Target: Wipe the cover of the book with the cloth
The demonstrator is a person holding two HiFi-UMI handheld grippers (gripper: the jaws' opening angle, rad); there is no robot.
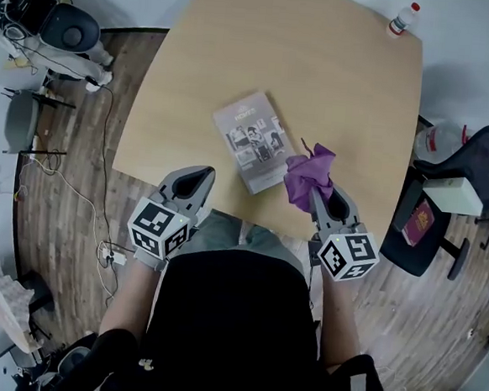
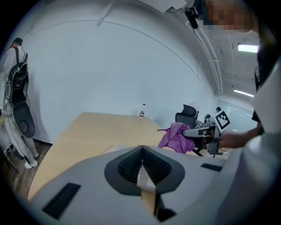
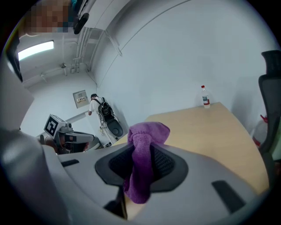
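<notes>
A grey book (image 1: 255,141) with dark pictures on its cover lies flat near the front of the wooden table (image 1: 322,62). My right gripper (image 1: 316,192) is shut on a purple cloth (image 1: 308,175), which bunches up above its jaws just right of the book's front corner. In the right gripper view the cloth (image 3: 142,162) hangs pinched between the ribbed pads. My left gripper (image 1: 196,183) hovers over the table's front edge, left of the book, shut with nothing in it. In the left gripper view its pads (image 2: 131,165) meet and the cloth (image 2: 177,136) shows beyond them to the right.
A small bottle with a red cap (image 1: 402,18) stands at the table's far right corner. A dark office chair (image 1: 459,199) with a red booklet (image 1: 417,224) on its seat is at the right. Cables (image 1: 85,186) and equipment (image 1: 59,28) lie on the floor at the left.
</notes>
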